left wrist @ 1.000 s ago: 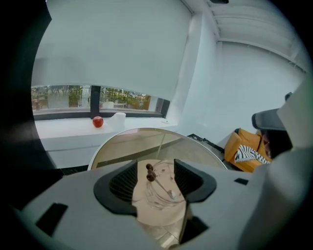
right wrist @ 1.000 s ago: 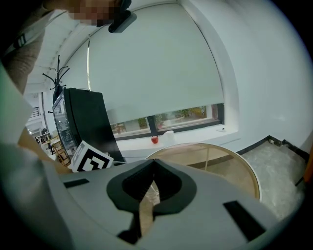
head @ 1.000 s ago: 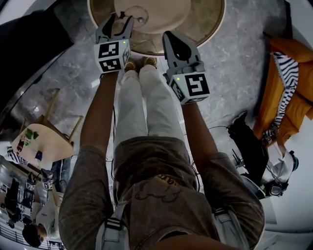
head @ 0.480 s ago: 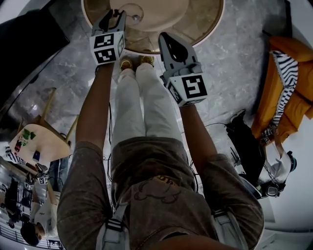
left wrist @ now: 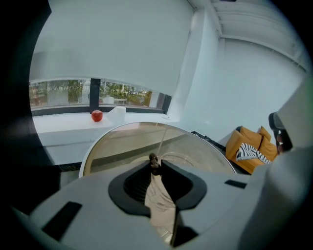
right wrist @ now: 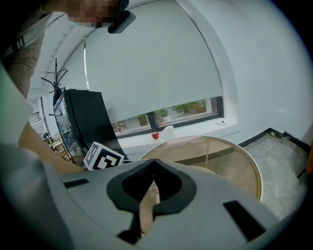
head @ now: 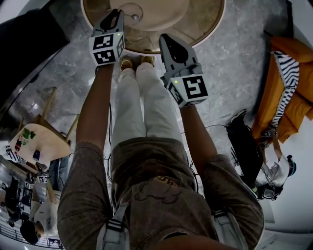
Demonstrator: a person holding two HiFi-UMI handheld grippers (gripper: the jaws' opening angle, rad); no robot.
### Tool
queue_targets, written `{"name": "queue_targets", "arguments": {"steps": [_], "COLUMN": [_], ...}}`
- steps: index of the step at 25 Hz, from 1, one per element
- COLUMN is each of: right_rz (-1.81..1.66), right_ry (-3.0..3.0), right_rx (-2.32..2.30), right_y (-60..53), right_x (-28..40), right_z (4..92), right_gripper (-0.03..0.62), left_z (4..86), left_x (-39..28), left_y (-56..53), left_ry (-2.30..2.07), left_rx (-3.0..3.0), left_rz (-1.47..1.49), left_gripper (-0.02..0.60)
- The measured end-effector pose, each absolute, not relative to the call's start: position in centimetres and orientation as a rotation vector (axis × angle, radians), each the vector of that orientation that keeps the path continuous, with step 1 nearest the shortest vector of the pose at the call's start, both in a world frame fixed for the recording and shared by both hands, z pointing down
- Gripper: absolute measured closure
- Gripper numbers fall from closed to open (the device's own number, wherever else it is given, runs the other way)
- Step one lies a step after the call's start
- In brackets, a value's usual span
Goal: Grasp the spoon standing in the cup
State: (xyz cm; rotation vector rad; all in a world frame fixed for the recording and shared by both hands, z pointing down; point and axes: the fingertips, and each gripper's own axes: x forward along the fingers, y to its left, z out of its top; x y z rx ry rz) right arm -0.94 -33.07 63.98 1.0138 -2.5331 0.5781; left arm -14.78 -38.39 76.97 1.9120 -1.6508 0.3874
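A clear glass cup (head: 131, 10) stands near the front edge of the round glass-topped table (head: 205, 19). A thin spoon stands in it, and its brown top (left wrist: 154, 160) shows in the left gripper view. My left gripper (head: 117, 12) reaches over the cup. Its jaws are closing, and the tips (left wrist: 155, 164) pinch the spoon's top between them. My right gripper (head: 167, 37) hovers at the table's edge to the right of the cup, shut (right wrist: 155, 162) with nothing in it.
A red apple (left wrist: 97, 115) lies on the windowsill beyond the table. An orange seat with a striped cushion (head: 288, 88) is to the right. A dark cabinet (right wrist: 83, 122) stands to the left. A small wooden table (head: 36, 141) is at the lower left. The person's shoes (head: 139, 61) are by the table's edge.
My left gripper shifted slightly left and further over the cup. Its jaws went from wide open to nearly closed around the spoon's top. The right gripper barely moved.
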Motion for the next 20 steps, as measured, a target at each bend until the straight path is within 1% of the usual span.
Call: {"name": "queue_targets", "arguments": {"steps": [6,12,17,20], "right_rz": [0.587,0.617,0.623,0.615], "right_ry": [-2.532,-2.522,-2.517,-2.525], "right_rx": [1.037,1.071,1.079,1.068], "right_y": [-33.1,-32.5,-32.9,-32.8], "right_x": [-1.3,-0.2,-1.0,-1.2], "right_z": [64.0,63.7,63.5,62.4], "right_gripper": [0.577,0.577,0.577,0.577], "left_z": [76.7,75.8,75.4,73.7], "left_x": [-15.7,-15.2,-15.2,-15.0], "left_y": [-38.4,-37.7,-37.5,-37.3], "left_ry": [-1.66,-1.657,-1.625,-1.615], "left_rx": [1.908,1.921,1.95,1.977], "left_rz": [0.368,0.374,0.384,0.375], "left_gripper": [0.512,0.518,0.523,0.523]}}
